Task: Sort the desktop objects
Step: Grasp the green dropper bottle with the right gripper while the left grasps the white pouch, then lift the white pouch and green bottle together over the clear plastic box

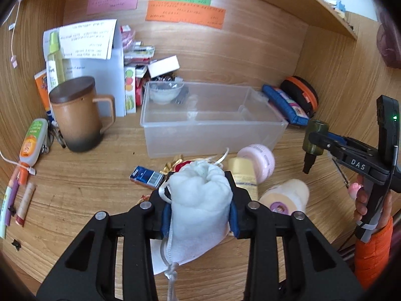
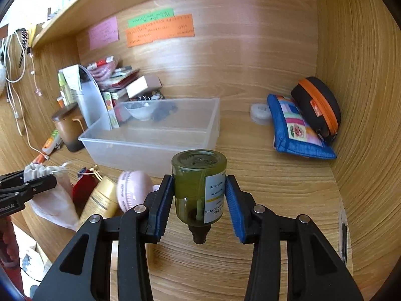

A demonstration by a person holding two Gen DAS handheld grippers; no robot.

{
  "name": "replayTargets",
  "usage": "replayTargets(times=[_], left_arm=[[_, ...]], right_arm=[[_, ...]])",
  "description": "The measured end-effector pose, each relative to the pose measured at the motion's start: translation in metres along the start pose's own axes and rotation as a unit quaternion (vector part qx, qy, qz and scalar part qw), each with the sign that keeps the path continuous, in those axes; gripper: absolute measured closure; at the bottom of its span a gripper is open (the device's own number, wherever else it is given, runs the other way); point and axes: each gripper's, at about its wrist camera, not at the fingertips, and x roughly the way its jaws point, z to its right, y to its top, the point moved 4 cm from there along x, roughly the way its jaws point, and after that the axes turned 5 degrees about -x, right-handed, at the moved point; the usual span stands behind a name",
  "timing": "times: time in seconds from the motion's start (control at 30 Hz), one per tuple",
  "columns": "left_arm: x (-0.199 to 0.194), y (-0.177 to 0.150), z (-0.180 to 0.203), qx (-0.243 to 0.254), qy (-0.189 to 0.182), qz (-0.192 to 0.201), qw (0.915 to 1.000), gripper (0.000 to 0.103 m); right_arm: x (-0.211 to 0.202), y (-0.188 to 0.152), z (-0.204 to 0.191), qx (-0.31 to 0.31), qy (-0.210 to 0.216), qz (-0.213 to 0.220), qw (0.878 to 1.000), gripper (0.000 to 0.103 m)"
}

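My left gripper [image 1: 199,208] is shut on a white drawstring pouch [image 1: 199,200], held above the desk; the pouch [image 2: 50,190] and the left gripper [image 2: 37,179] also show at the left edge of the right wrist view. My right gripper [image 2: 199,200] is shut on a small olive-green glass bottle [image 2: 198,188], held upside down with its black neck pointing at the camera. The same bottle [image 1: 313,139] and right gripper [image 1: 312,135] appear at the right of the left wrist view, clear of the desk. A clear plastic bin [image 1: 210,118] stands behind both.
On the desk lie a pink round case [image 1: 258,161], a gold tube [image 1: 243,175], a cream bottle [image 1: 285,198], a blue card box [image 1: 146,176]. A brown lidded mug [image 1: 75,115] stands left; a blue pouch [image 2: 298,130] and a black-orange case [image 2: 317,105] lie right.
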Motion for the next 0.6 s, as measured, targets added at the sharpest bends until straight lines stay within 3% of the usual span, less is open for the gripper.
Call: replayTargets(times=[0.27, 0.43, 0.57, 0.6], left_arm=[[-0.020, 0.023, 0.016, 0.027, -0.006, 0.043, 0.9987, 0.072], [-0.024, 0.020, 0.010, 0.033, 0.006, 0.043, 0.9985, 0.071], [-0.031, 0.011, -0.015, 0.011, 0.032, 0.039, 0.9986, 0.042], [-0.029, 0.007, -0.022, 0.006, 0.039, 0.034, 0.9987, 0.041]], right_arm=[[-0.015, 0.012, -0.011, -0.004, 0.016, 0.020, 1.000, 0.065], [-0.017, 0.015, -0.018, -0.011, 0.022, 0.025, 0.999, 0.065], [-0.017, 0.012, -0.020, -0.014, 0.032, 0.023, 0.999, 0.065], [-0.016, 0.012, -0.021, -0.013, 0.035, 0.021, 0.999, 0.065]])
